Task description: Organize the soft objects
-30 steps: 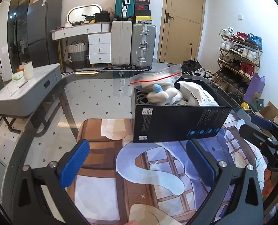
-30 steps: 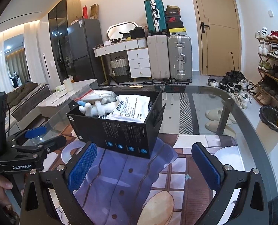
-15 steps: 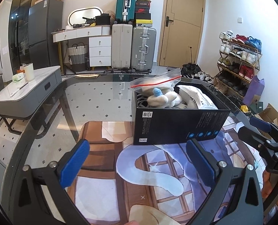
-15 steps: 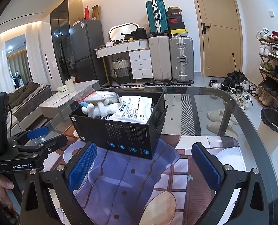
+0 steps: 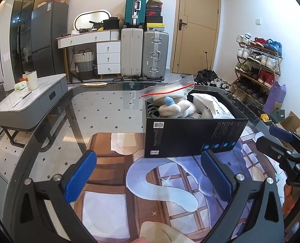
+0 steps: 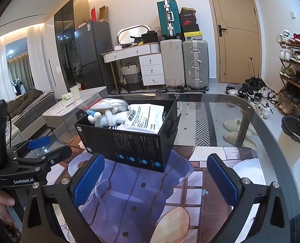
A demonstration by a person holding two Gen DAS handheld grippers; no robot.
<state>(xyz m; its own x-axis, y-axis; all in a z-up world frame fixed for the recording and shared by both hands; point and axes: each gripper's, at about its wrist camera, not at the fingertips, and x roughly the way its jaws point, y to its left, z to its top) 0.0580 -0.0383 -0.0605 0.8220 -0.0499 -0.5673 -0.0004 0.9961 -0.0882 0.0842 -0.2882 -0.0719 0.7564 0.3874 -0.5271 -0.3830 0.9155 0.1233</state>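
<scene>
From the left wrist view, the left gripper (image 5: 148, 173) is hovering wide apart and empty above the printed mat (image 5: 170, 184) on the glass surface (image 5: 54, 133). The black box (image 5: 192, 135) is sitting just ahead, holding a plush toy (image 5: 177, 107), a zip bag (image 5: 168, 89) and a white packet (image 5: 214, 107).

From the right wrist view, the right gripper (image 6: 156, 179) is also standing wide and empty near the box (image 6: 137, 143). The bag's contents are looking pale, possibly cloth.

The black cardboard box (image 5: 192, 135) looks smooth and matt. The round glass surface (image 5: 101, 109) is shiny. The white plush toy (image 6: 104, 118) looks soft and fuzzy.
</scene>
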